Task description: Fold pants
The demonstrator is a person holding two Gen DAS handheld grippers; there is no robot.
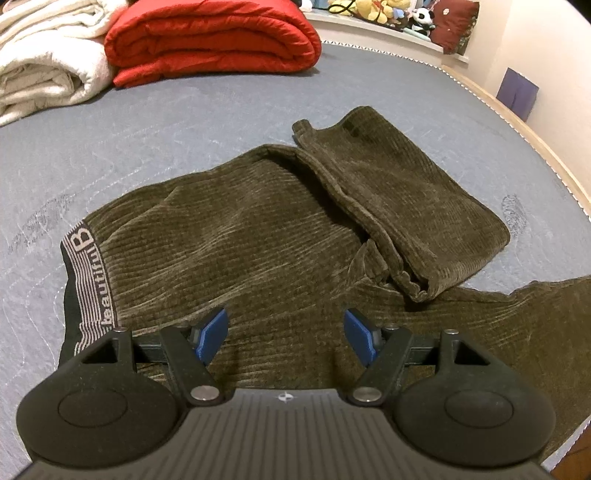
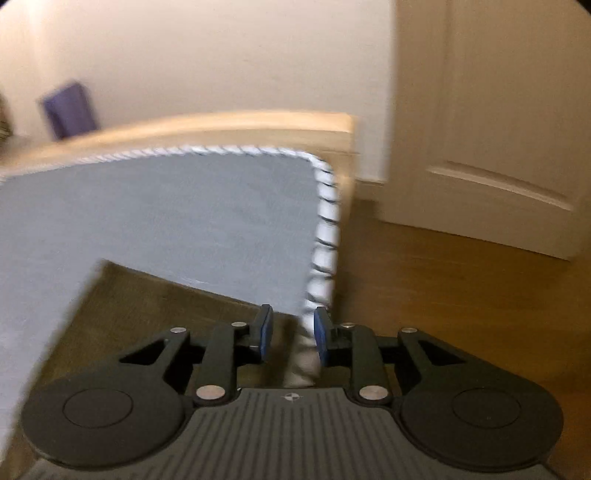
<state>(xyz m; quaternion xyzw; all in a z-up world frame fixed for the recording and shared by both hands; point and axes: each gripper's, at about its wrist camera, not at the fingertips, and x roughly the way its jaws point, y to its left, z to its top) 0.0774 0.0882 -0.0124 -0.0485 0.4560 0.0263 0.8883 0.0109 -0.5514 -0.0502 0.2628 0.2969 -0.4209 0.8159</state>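
Note:
Dark olive corduroy pants [image 1: 258, 236] lie on the grey mattress [image 1: 184, 122]. The striped waistband [image 1: 88, 284] with lettering is at the left. One leg is folded back over the pants, its folded end [image 1: 413, 206] at the right; the other leg runs off to the right [image 1: 517, 314]. My left gripper [image 1: 286, 336] is open and empty, hovering low over the pants' middle. In the blurred right wrist view a strip of the pants [image 2: 147, 314] lies at the mattress corner [image 2: 317, 170]. My right gripper [image 2: 293, 332] is open and empty, above the mattress edge.
A folded red quilt [image 1: 214, 40] and a cream blanket [image 1: 48, 62] lie at the far left of the bed. Stuffed toys [image 1: 399, 14] sit on a ledge behind. A wooden bed frame [image 2: 229, 125], wood floor [image 2: 461, 288] and white door [image 2: 498, 110] are to the right.

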